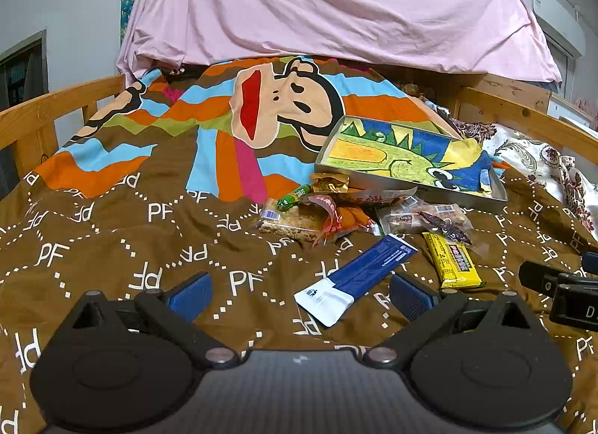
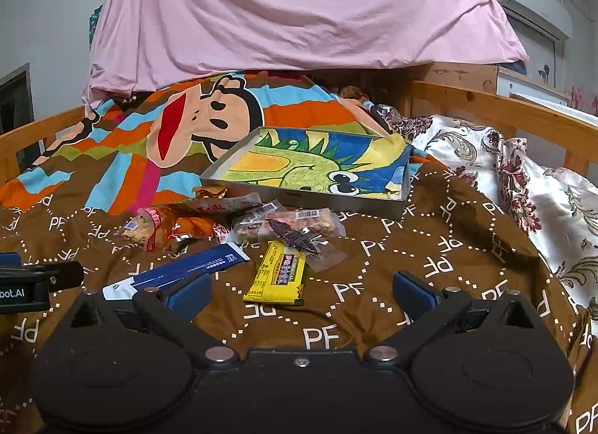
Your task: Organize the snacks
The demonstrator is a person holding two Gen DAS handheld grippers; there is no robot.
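Both tools hang wide open and empty over the brown patterned bedspread (image 2: 429, 258). The flat yellow foil snack bar (image 2: 278, 275) lies just ahead of the right tool (image 2: 301, 294), long axis pointing away from it, toward the shallow grey tray with a dinosaur drawing (image 2: 336, 202). The long blue-and-white sachet (image 1: 357, 277) lies diagonally just ahead of the left tool (image 1: 299, 294).

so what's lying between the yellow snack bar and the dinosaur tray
In the right wrist view, a clear pack holding a dark dried snack and barcoded clear packets of nut brittle lie between the yellow wrapped bar and the grey dinosaur-print tray.
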